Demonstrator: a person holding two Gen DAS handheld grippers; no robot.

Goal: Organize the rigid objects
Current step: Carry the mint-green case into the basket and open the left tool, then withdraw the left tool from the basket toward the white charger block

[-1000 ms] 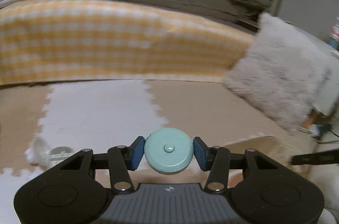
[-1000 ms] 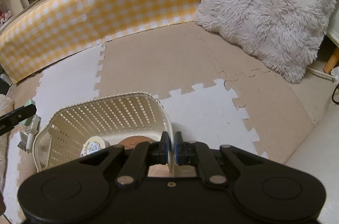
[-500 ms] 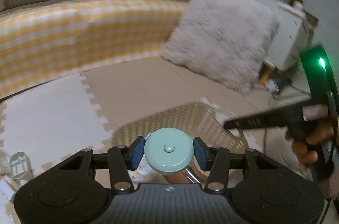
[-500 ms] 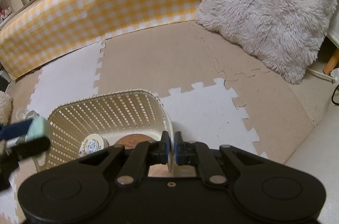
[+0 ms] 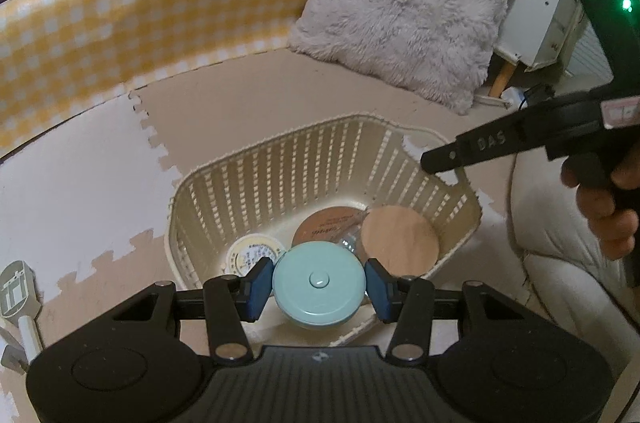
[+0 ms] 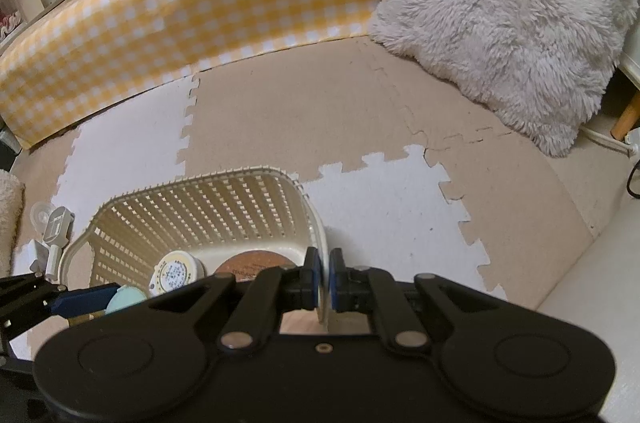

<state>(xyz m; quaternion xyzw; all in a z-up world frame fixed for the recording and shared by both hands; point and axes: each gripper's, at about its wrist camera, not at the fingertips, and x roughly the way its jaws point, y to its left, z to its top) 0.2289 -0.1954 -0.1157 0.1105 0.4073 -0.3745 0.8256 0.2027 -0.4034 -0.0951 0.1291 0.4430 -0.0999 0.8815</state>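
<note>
My left gripper [image 5: 319,289] is shut on a round mint-green disc [image 5: 319,288] and holds it over the near rim of the cream slatted basket [image 5: 280,163]. In the basket lie a brown round lid [image 5: 324,229], a pale wooden disc [image 5: 400,243] and a small white labelled lid [image 5: 252,255]. My right gripper [image 6: 325,281] is shut on the basket's right rim [image 6: 316,223]. The mint disc also shows in the right wrist view [image 6: 124,297], at the basket's left side.
A small grey and white gadget [image 5: 18,297] lies on the foam mat left of the basket. A fluffy white cushion [image 5: 408,23] and a yellow checked bolster [image 5: 120,23] stand behind. A white padded cushion [image 5: 560,243] lies at the right.
My left gripper has swung right and down with the mint disc, from facing the bolster to hovering over the basket. My right gripper has kept hold of the basket rim.
</note>
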